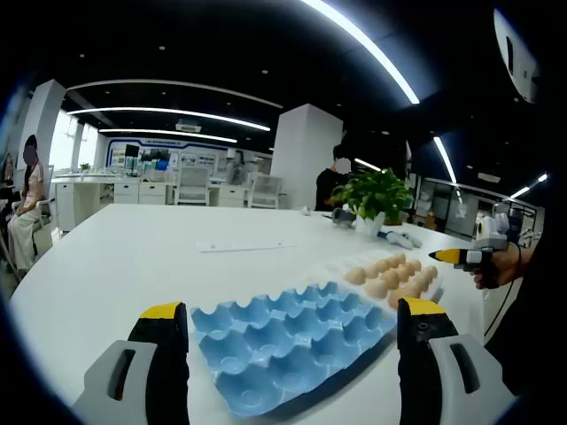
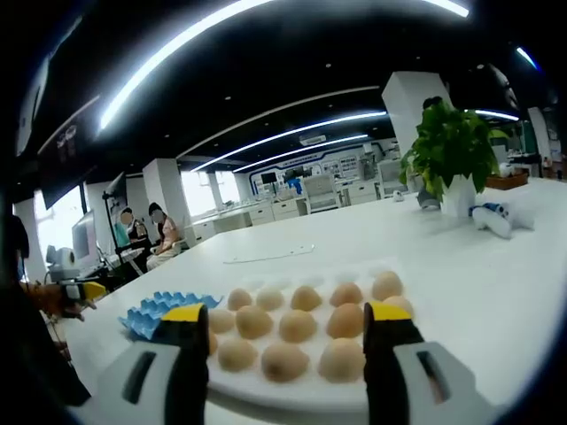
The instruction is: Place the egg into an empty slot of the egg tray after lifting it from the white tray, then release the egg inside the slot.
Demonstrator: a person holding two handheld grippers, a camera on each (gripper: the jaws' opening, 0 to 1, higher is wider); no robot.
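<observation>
White worktop (image 1: 133, 257): blue egg tray (image 1: 292, 341) at 6 o'clock, eggs (image 2: 297, 326) on white tray (image 2: 292, 394); both hand-held grippers (image 1: 292, 341) (image 2: 285, 341) apart, empty.

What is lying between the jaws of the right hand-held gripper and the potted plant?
In the right gripper view, the white tray of eggs, then bare table up to the potted plant.

Open office – long ceiling light strips (image 1: 363, 44) on a dark ceiling, white pillar (image 1: 304, 155), bright windows (image 2: 199, 195), desks and chairs (image 1: 190, 188), potted plant (image 2: 452, 146) on the white bench (image 1: 133, 257).
</observation>
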